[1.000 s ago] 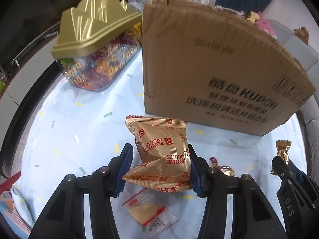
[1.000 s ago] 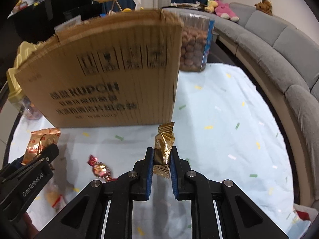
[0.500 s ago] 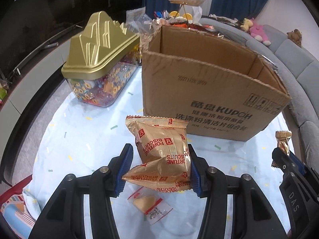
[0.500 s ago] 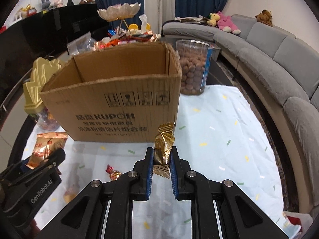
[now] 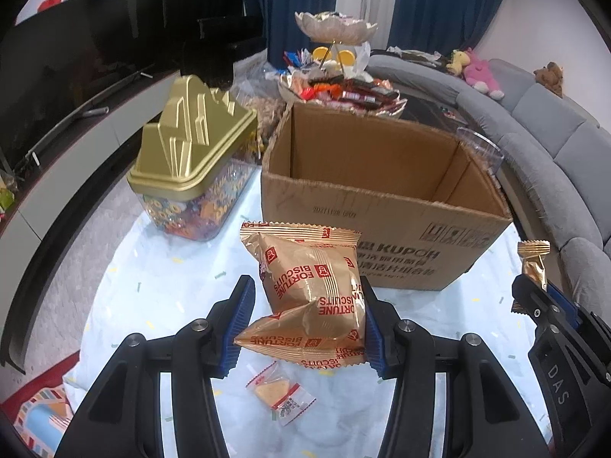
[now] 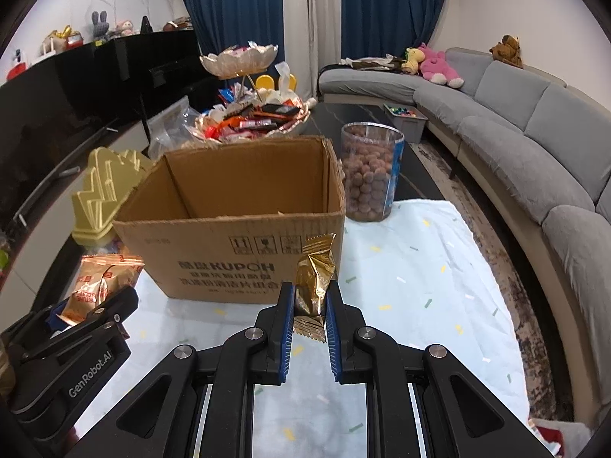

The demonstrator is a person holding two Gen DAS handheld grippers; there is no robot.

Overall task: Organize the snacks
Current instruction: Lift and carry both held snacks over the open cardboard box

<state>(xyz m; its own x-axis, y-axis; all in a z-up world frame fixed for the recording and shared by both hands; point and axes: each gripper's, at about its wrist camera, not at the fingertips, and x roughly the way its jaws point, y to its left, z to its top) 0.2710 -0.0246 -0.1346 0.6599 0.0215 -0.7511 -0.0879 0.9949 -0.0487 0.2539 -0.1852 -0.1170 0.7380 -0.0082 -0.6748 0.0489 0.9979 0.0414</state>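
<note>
I am gripping a Fortune Biscuits packet in my left gripper, lower centre, and a slim gold snack wrapper in my right gripper. Both are hanging before the open cardboard box. The slippery foil may be slipping free, or snagging the box's near rim.

Box: matt brown corrugated cardboard
Biscuit packet: glossy gold foil
Lid: shiny gold plastic
Tablecloth: matt cloth
</note>
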